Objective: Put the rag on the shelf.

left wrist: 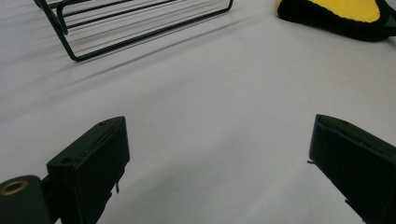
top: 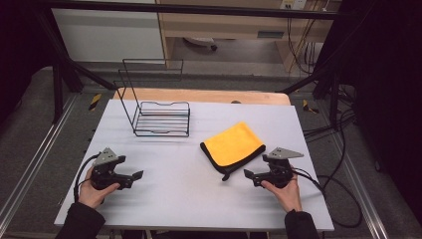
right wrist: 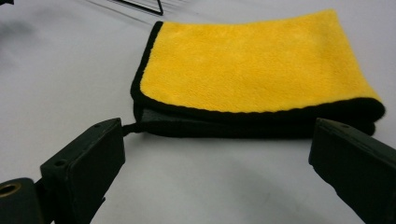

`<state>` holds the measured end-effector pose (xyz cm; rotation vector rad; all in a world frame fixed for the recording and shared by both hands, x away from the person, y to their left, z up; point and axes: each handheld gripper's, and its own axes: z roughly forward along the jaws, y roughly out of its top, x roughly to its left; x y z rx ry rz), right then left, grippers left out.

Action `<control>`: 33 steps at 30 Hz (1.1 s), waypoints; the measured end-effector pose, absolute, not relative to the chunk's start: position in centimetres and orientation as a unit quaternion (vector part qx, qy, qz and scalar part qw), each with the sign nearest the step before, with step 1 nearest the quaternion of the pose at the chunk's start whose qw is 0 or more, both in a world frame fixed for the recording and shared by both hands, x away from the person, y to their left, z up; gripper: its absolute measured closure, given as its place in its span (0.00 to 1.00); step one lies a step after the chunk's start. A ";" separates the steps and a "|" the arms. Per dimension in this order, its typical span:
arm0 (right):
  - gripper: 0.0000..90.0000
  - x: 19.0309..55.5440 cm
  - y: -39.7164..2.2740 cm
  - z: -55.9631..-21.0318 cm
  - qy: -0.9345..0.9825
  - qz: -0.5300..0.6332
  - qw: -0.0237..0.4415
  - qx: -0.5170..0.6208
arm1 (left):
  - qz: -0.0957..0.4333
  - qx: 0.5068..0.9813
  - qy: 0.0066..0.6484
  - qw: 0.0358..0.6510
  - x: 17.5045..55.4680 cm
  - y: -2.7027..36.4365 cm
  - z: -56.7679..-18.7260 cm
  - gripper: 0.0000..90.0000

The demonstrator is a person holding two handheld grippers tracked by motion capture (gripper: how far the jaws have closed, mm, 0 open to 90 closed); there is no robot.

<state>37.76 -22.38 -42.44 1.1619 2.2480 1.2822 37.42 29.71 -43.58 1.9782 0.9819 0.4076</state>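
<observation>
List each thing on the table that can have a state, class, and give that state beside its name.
yellow cloth: folded, lying flat, untouched.
wire rack: upright, nothing in it.
left gripper: jaws open, nothing between them.
right gripper: jaws open, just short of the cloth, nothing held.

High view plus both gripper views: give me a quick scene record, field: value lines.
surface: white table
cloth: folded yellow cloth with black edging, flat, right of centre
rack: black wire rack, empty, behind and to the left of the cloth
left gripper: open, holds nothing, low over the table
right gripper: open, holds nothing, faces the cloth's near edge
contact: none; cloth untouched
</observation>
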 end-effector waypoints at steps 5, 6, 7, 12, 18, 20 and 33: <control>0.09 37.8 -20.6 -42.2 0.792 0.438 0.160 0.395 | 0.166 0.795 0.394 0.430 37.4 29.7 -43.6 0.06; 0.10 37.8 -20.2 -42.2 0.792 0.438 0.157 0.396 | 0.166 0.795 0.394 0.430 37.4 29.7 -43.6 0.06; 0.12 37.9 -20.0 -42.2 0.794 0.438 0.154 0.393 | 0.167 0.795 0.394 0.430 37.4 29.7 -43.6 0.06; 0.19 38.3 -18.1 -42.3 0.806 0.429 0.145 0.380 | 0.167 0.795 0.394 0.430 37.4 29.7 -43.6 0.06; 0.29 39.1 -15.5 -42.7 0.830 0.406 0.142 0.355 | 0.170 0.796 0.396 0.426 37.4 29.7 -43.6 0.06; 0.34 39.5 -14.7 -43.0 0.836 0.400 0.138 0.350 | 0.170 0.796 0.396 0.425 37.4 29.7 -43.6 0.06; 0.60 41.2 -11.3 -44.5 0.865 0.351 0.159 0.323 | 0.172 0.795 0.399 0.423 37.4 29.8 -43.6 0.07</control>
